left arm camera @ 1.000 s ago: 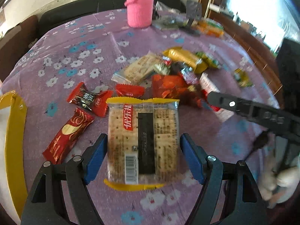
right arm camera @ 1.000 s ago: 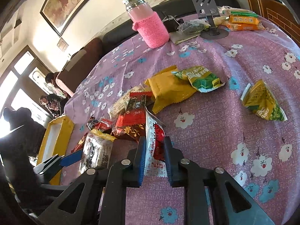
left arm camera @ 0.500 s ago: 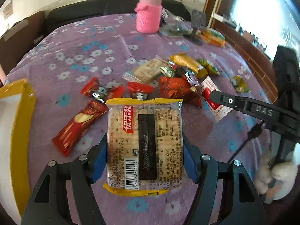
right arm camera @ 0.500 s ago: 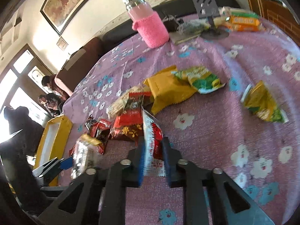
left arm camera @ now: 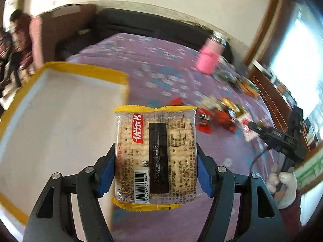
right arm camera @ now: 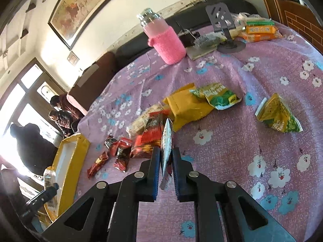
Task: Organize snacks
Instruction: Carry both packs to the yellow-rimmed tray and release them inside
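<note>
The left hand-held gripper squeezes a cracker pack by its two sides, and the pack is up in the air. The yellow-edged tray sits just ahead and to the left of it. To do this step well, I think the pack should go over the white middle of the tray, get low, and only then be let go, so it lands flat. The right hand-held gripper is pinched tight on a thin silver snack packet, held on its edge. More snacks lie on the bench just ahead of it. That packet can wait its turn.
</note>
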The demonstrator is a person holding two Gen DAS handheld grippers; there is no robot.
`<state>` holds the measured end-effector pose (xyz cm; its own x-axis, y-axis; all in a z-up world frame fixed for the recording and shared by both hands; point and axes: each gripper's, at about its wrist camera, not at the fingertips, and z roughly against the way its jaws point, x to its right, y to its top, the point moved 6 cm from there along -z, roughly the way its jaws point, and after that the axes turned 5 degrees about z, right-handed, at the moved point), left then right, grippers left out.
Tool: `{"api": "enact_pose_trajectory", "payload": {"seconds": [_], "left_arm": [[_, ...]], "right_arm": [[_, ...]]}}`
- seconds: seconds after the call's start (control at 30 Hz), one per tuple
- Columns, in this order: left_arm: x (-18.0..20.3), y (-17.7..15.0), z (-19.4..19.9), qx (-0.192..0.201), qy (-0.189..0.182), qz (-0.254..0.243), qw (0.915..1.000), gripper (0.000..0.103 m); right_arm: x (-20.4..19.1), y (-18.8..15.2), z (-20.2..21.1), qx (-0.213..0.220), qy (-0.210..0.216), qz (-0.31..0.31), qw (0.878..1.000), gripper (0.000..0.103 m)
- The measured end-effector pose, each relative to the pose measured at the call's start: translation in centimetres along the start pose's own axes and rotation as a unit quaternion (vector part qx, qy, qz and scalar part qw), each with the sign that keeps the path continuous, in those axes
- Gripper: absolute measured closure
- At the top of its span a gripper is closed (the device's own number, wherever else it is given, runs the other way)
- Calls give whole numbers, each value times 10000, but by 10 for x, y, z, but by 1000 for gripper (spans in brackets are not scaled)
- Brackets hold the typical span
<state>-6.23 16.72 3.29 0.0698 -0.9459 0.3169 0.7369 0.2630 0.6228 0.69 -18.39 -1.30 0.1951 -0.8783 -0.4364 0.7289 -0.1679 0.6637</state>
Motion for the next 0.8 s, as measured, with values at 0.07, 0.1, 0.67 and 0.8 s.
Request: {"api": "enact_pose_trajectory", "payload": {"seconds": [0.07, 0.1, 0.67, 0.8], "left_arm": [[-27, 3, 11, 75, 178, 189, 9996, 34], [-40, 3, 16, 121, 298, 255, 9992, 34], [-159, 0, 18, 155, 1202, 843, 9890, 34], [-174, 2, 18, 153, 1372, 873, 9866, 34]], "right_arm": [[-10, -1, 8, 34, 121, 9, 9999, 91], [-16, -2, 10, 29, 170, 16, 9998, 91], [-260, -70, -48, -1359, 1716, 1386, 9658, 92], [-306, -95, -71, -1730, 1942, 1527, 9534, 91]]}}
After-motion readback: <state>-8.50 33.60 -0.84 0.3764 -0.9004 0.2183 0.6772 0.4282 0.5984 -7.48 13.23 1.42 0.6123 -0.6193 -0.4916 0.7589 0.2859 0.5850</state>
